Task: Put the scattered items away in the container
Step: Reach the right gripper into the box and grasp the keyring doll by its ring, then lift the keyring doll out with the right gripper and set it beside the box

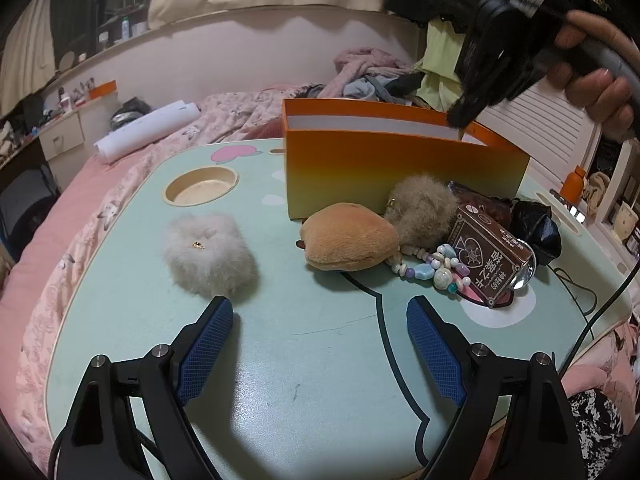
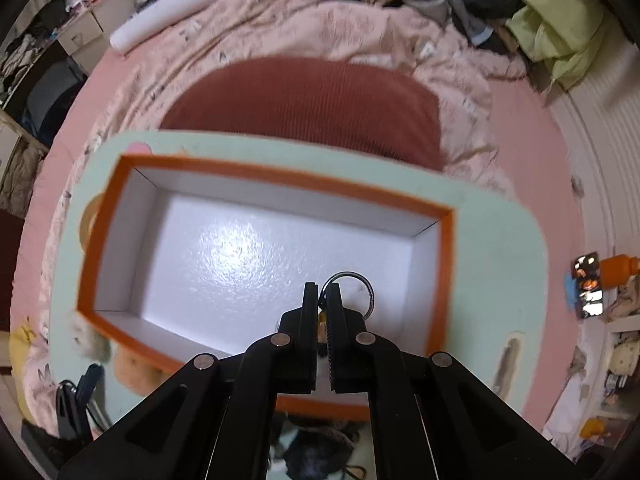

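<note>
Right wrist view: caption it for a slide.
Shut hand-held gripper poised above the open orange box, a metal ring visible at its tips.

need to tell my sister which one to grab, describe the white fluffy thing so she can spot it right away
Find the mint green lap table with the orange box on it. The white fluffy pom lies alone in front of the round cup recess. Unlike the tan fluffy pom in the pile, it is pale, with a tiny gold charm.

Pink bedspread [image 1: 60, 216], rolled white paper [image 1: 148, 130], heaped clothes [image 1: 368, 76].
</note>
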### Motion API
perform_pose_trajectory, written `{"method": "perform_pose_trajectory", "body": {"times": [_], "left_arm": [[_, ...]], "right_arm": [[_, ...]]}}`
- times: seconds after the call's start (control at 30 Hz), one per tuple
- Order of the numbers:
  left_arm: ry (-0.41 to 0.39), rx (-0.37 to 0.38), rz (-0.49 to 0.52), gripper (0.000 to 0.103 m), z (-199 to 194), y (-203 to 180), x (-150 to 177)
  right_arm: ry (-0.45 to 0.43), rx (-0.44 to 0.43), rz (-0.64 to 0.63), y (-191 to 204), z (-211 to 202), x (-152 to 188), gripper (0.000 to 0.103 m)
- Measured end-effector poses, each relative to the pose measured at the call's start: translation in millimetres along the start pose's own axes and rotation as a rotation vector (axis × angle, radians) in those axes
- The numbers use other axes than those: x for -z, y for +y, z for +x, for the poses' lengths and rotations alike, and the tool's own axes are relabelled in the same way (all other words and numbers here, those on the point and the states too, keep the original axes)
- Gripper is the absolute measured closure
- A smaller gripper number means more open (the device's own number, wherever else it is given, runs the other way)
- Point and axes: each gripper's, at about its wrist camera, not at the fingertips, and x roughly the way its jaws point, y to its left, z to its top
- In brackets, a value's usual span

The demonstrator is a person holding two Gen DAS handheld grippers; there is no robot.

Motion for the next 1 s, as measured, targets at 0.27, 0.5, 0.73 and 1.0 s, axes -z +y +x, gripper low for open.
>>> {"method": "perform_pose_trajectory", "body": {"times": [0.27,0.5,0.73,1.0], "left_arm": [[-0.001,0.003,-0.001,0.014,0,0,0],[-0.002,0.007,0.0,0.014,0,0,0],[0.0,0.004,0.004,0.014,0,1,0],[0.0,0.006,0.007,0.014,0,1,0]], "right_arm": [[-0.019,0.019,0.043,-13,-8,-3,0.099],[-0.115,-0.109,0.036,-5,-56,17,0.099],[-0.156,-0.182,-0.063,20,-71,60,0.099],[-0.143,-0.188,-0.017,18,-38,91,0.099]]}}
